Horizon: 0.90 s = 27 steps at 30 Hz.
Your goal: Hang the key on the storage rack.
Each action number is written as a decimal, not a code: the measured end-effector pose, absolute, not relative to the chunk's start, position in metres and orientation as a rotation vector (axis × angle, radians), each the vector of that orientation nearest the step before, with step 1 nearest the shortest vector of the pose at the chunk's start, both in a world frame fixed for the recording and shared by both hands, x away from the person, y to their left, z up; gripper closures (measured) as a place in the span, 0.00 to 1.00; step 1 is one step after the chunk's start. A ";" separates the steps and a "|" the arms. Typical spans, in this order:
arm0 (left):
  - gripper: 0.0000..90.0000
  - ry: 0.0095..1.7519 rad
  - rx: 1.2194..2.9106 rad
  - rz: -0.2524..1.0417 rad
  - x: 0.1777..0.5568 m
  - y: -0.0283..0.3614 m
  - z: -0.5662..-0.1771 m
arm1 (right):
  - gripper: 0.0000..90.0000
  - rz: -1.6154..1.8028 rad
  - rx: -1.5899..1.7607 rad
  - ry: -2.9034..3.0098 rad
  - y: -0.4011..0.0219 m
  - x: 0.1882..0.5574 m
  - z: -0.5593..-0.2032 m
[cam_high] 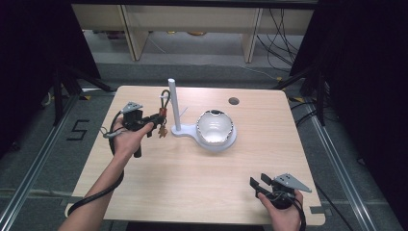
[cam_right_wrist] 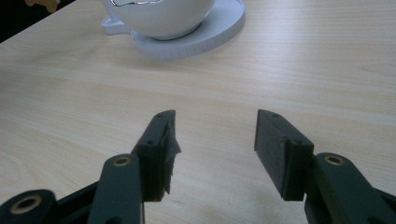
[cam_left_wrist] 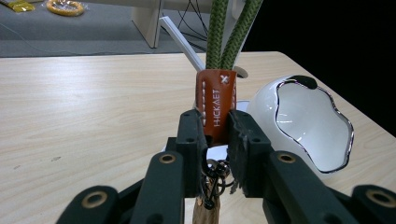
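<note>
The left hand-held gripper (cam_left_wrist: 217,135) is clamped on the orange leather tab of a green rope-loop keychain (cam_left_wrist: 215,105), held just beside the white upright post (cam_high: 173,103); hanging it there looks still undone. The right hand-held gripper (cam_right_wrist: 215,140) rests well apart from the post, jaws spread and empty.

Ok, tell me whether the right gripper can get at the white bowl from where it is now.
Probably yes. The right gripper rests near the table's front edge with its jaws open and nothing in them, and only bare tabletop lies between it and the white bowl. The left gripper, holding the keychain, stands off to the side.
</note>
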State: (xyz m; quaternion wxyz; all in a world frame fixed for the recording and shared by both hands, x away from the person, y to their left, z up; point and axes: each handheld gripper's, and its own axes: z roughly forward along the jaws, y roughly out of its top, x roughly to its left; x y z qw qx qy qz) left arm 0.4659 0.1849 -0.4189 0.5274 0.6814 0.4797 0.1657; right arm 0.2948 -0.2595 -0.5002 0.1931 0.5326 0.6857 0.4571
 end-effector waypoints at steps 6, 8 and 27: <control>0.82 1.138 1.632 0.432 0.466 0.180 -0.423 | 0.55 1.274 1.462 1.920 -0.260 0.295 -0.501; 0.82 1.135 1.635 0.440 0.466 0.178 -0.423 | 0.55 1.312 1.510 1.909 -0.257 0.294 -0.501; 0.79 1.083 1.672 0.519 0.471 0.160 -0.439 | 0.54 1.313 1.493 1.913 -0.259 0.294 -0.501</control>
